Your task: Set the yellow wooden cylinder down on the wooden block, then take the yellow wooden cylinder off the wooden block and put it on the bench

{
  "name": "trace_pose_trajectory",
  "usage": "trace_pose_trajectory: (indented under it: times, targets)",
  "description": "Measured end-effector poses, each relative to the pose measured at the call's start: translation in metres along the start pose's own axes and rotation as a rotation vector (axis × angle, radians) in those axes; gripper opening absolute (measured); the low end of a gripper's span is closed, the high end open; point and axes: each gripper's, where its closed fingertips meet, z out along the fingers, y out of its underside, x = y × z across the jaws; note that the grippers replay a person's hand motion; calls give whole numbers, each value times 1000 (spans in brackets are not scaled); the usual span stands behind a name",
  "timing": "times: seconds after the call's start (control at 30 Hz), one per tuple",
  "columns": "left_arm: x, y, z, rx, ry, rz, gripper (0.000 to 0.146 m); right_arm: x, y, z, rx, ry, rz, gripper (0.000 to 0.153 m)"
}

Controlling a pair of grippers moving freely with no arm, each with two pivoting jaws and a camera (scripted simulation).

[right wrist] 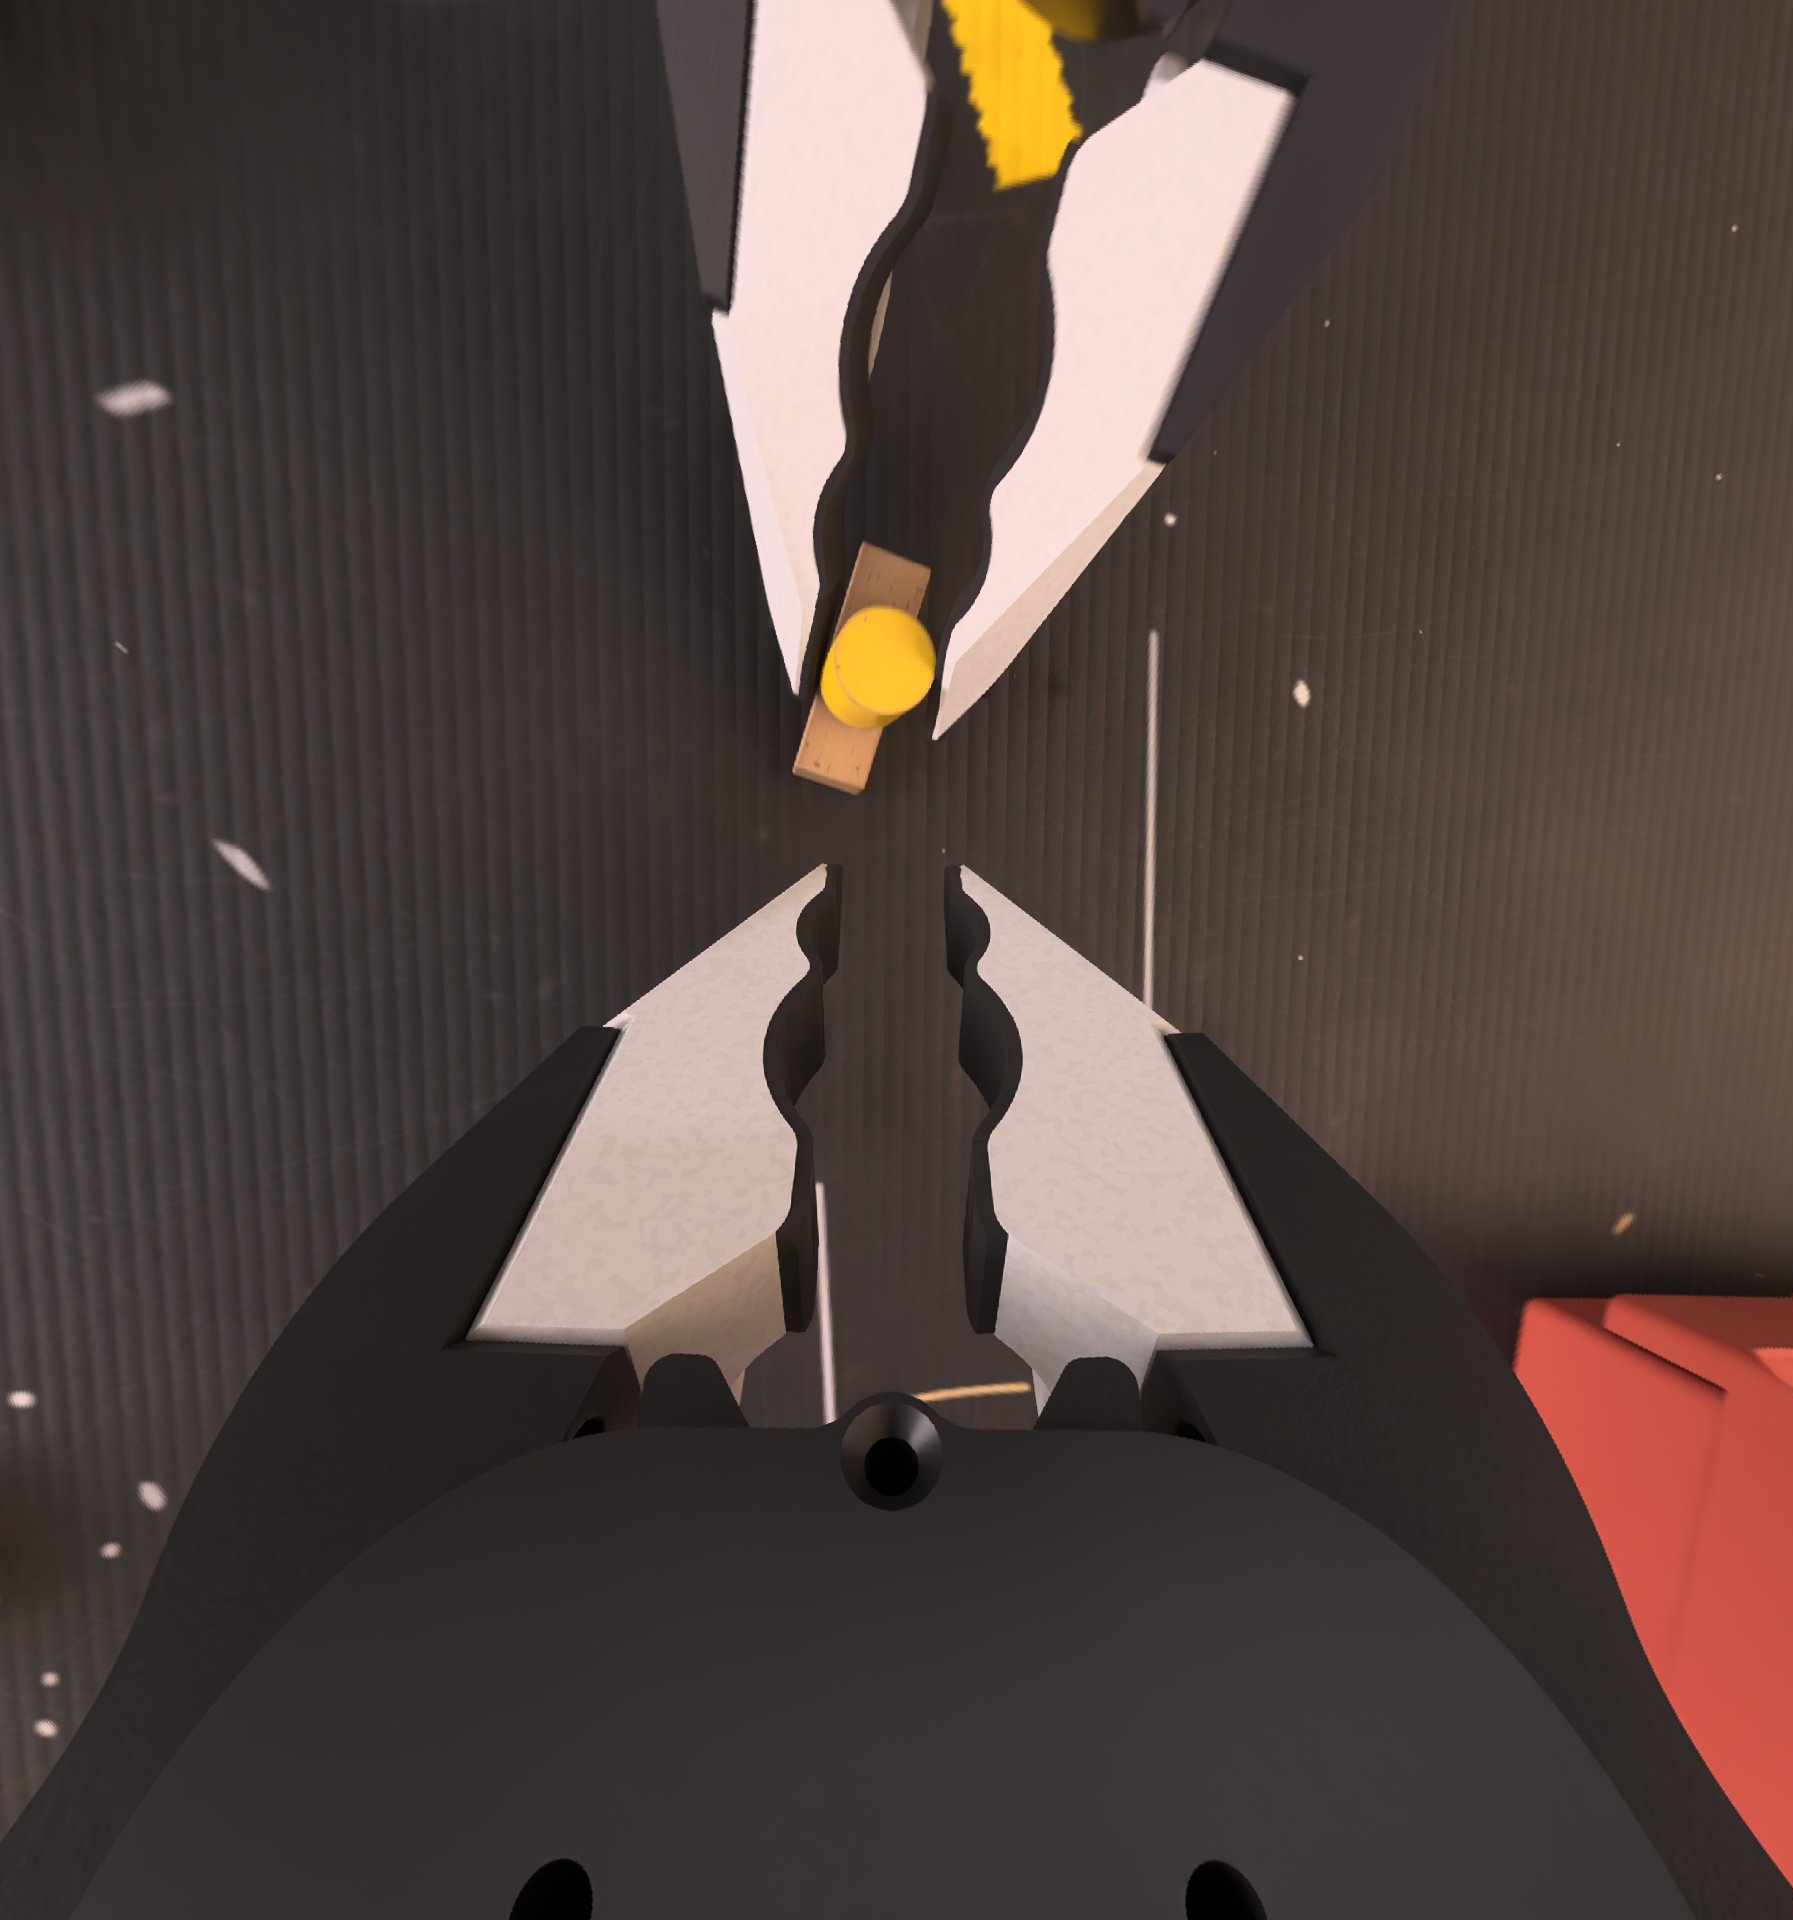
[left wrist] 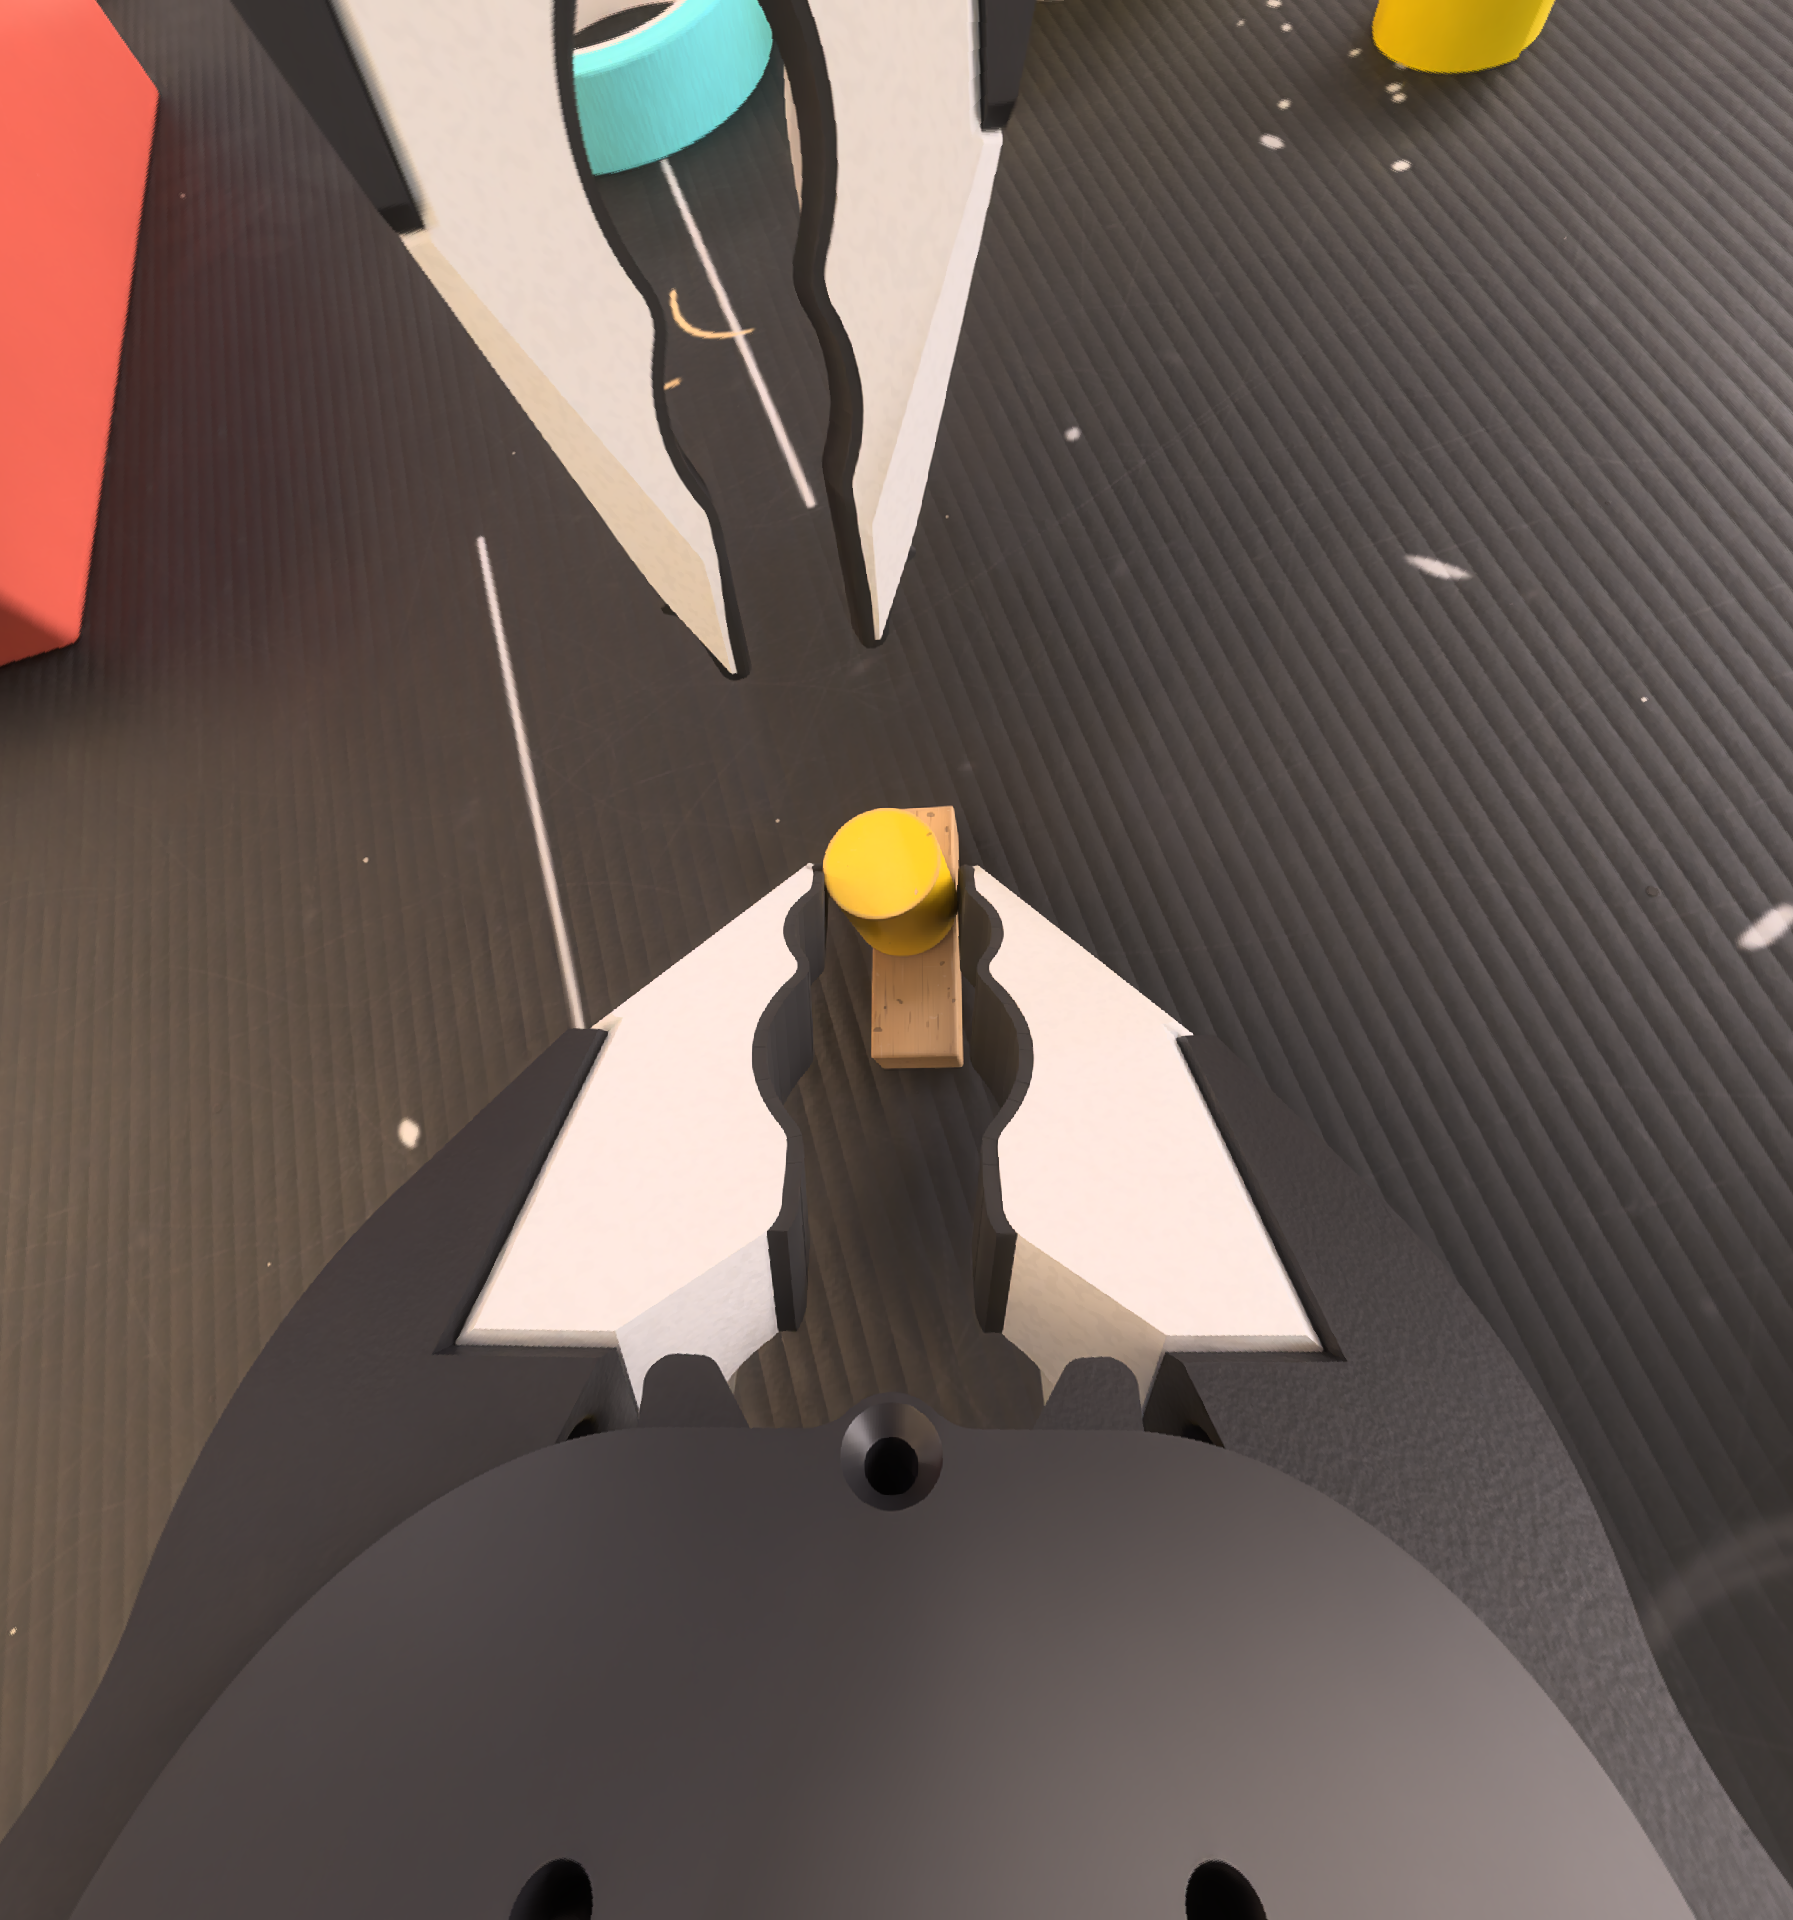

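Note:
A short yellow wooden cylinder [left wrist: 887, 878] stands upright on a small flat wooden block [left wrist: 918, 1008] that lies on the dark ribbed bench [left wrist: 1391, 727]. My left gripper [left wrist: 894, 868] is shut on the cylinder, one fingertip against each side. In the right wrist view the cylinder [right wrist: 876, 665] and the block [right wrist: 835, 753] show between the left gripper's [right wrist: 868, 712] tips. My right gripper [right wrist: 892, 873] is empty, its jaws a narrow gap apart. It points at the block from the opposite side and stands a short way off. It also shows in the left wrist view [left wrist: 804, 652].
A red box [left wrist: 19, 332] stands to the left in the left wrist view and shows at the lower right of the right wrist view [right wrist: 1702, 1507]. A teal ring [left wrist: 663, 94] lies beyond the right gripper. Another yellow object [left wrist: 1453, 31] sits far right. White flecks and scratches mark the bench.

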Motion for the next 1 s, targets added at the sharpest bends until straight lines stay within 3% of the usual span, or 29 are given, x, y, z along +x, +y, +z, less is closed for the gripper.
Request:
trace_pose_trajectory:
  times: [0.13, 0.23, 0.4, 0.8, 0.9, 0.93, 1.0]
  targets:
    - [1, -1, 1, -8, 4, 6, 25, 8, -7, -6, 60, -40, 109, 19]
    - [2, -3, 2, 2, -2, 5, 25, 18, -3, -1, -16, 3, 96, 19]
    - [3, -4, 3, 17, -18, 22, 25, 18, -1, 7, -125, -41, 106, 18]
    - [4, -7, 1, 48, -30, 33, 25, 17, -1, 9, -136, -74, 105, 18]
    - [6, -19, -6, 120, -24, 28, 36, 18, 0, 10, -135, -64, 99, 18]
    - [4, -31, -13, 209, -28, 13, 33, 19, 0, 10, -135, -53, 94, 18]
    - [-6, -31, -20, 151, -110, 73, 24, 19, 0, 10, -129, -54, 95, 18]
